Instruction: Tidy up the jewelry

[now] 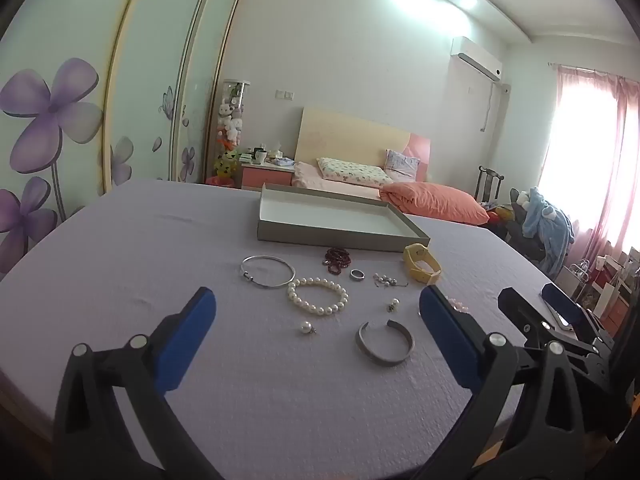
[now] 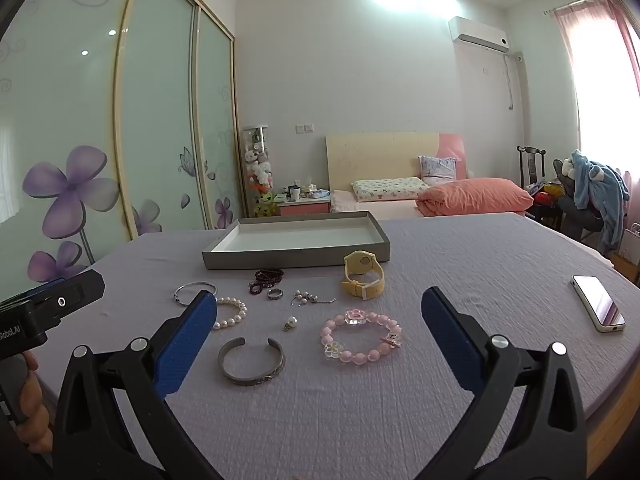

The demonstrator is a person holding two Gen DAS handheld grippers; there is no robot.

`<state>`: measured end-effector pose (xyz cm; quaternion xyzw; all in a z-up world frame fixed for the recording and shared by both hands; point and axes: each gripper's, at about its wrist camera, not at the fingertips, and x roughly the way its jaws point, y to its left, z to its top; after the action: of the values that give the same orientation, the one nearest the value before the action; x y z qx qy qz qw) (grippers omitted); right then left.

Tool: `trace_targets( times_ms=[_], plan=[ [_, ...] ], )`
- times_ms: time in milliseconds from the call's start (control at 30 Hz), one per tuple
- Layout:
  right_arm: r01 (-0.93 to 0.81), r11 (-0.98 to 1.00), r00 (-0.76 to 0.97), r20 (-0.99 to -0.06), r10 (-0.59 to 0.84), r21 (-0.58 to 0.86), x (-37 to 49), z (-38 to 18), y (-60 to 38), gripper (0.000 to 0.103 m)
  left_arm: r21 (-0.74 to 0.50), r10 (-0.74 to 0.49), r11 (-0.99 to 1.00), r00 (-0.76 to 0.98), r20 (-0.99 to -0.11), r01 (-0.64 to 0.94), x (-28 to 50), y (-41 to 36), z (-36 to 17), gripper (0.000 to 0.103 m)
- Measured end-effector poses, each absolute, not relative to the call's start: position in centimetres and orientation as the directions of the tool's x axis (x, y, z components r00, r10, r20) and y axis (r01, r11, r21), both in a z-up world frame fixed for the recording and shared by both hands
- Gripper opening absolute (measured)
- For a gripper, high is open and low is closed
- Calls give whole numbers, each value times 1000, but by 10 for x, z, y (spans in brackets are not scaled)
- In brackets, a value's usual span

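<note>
Jewelry lies loose on the lilac tablecloth in front of an empty grey tray [image 1: 320, 236] [image 2: 296, 260]. In the left wrist view I see a thin silver bangle [image 1: 267, 271], a pearl bracelet [image 1: 317, 296], dark red beads [image 1: 337, 258], a ring [image 1: 357, 275], a grey cuff [image 1: 385, 344], pearl earrings [image 1: 306, 327] and a yellow watch [image 1: 421, 266]. The right wrist view adds a pink bead bracelet [image 2: 361, 336] beside the cuff [image 2: 252, 361] and watch [image 2: 363, 276]. My left gripper [image 1: 318, 312] and right gripper [image 2: 319, 312] both hang open above the table, holding nothing.
A white phone [image 2: 599, 304] lies at the table's right side. The left gripper's black body [image 2: 48, 308] and a hand [image 2: 34, 408] show at the left edge of the right wrist view. A bed [image 2: 432, 196], chair [image 2: 530, 176] and wardrobe doors stand behind.
</note>
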<state>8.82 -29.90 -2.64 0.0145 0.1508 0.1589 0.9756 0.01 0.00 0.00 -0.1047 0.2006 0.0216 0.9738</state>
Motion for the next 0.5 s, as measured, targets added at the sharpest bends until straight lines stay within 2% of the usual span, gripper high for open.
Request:
trace_targets(
  times_ms=[500],
  plan=[
    [-305,949,905,-288,314,76,89,-26,-299,102,-193,4,977,918,-397,-88,0,0,0,101]
  ],
)
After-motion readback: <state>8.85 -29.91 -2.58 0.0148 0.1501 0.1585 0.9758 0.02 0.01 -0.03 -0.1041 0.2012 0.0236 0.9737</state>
